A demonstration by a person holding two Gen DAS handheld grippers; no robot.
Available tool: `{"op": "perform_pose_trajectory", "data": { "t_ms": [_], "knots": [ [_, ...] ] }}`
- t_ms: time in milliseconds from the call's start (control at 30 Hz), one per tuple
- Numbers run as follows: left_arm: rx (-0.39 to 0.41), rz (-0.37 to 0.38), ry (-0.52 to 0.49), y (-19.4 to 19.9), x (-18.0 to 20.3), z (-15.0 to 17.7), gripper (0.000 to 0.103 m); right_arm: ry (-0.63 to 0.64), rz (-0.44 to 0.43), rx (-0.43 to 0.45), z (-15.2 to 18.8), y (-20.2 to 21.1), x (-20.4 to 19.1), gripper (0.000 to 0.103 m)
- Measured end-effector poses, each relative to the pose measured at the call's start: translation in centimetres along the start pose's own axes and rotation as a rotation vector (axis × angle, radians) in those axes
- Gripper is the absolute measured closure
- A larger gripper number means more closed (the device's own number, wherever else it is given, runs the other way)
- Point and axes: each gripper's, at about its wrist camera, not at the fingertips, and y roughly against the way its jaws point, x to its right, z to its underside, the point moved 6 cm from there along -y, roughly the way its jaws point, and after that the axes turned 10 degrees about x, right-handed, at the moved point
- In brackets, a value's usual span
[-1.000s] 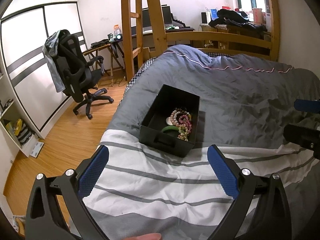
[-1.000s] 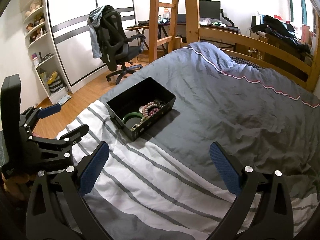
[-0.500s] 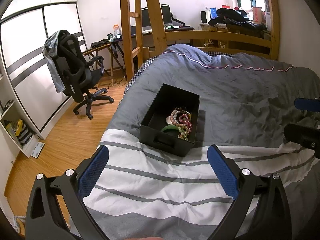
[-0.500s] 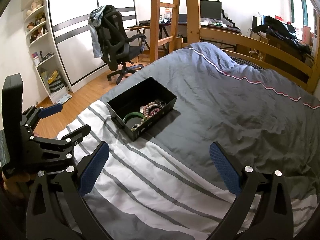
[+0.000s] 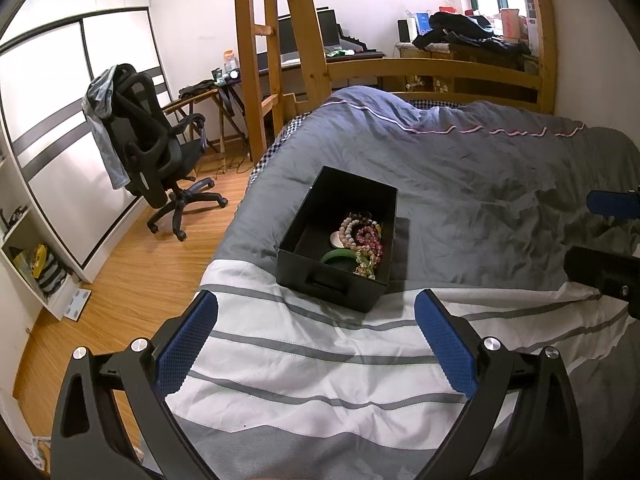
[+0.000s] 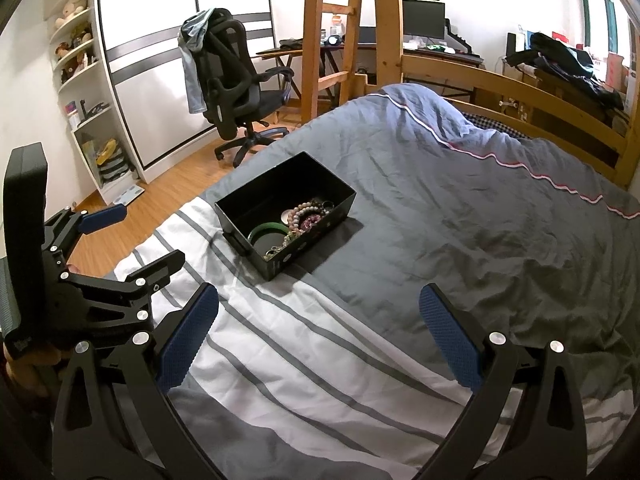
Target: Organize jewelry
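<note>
Viewing from the left wrist: left tongs (image 5: 316, 344) released and empty, held short of the black box (image 5: 338, 240) on the bed (image 5: 480, 184), bracelets (image 5: 362, 236) piled inside. Right wrist: right tongs (image 6: 318, 336) likewise spread, empty, well apart from the box; apparently nothing awaits sorting.

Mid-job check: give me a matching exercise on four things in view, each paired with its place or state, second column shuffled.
Things:
1. green bangle
2. black box
3. office chair
4. left tongs

Places or states:
A. on the wooden floor, a garment draped over its back
B. open, holding nothing, short of the box
C. inside the box, next to beaded bracelets
D. on the bed, on the grey duvet beside the striped sheet

Pairs: 1-C, 2-D, 3-A, 4-B
</note>
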Motion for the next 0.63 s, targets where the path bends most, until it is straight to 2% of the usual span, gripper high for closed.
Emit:
{"op": "perform_pose_trajectory", "data": {
  "t_ms": [367, 633],
  "knots": [
    [0.014, 0.014, -0.036, 0.21, 0.64, -0.14, 0.006, 0.0, -0.001, -0.006, 0.28, -0.11, -0.13, 0.004],
    [0.019, 0.01, 0.006, 0.24, -0.27, -0.25, 0.006, -0.002, -0.003, -0.01, 0.27, -0.13, 0.12, 0.004]
  ]
}}
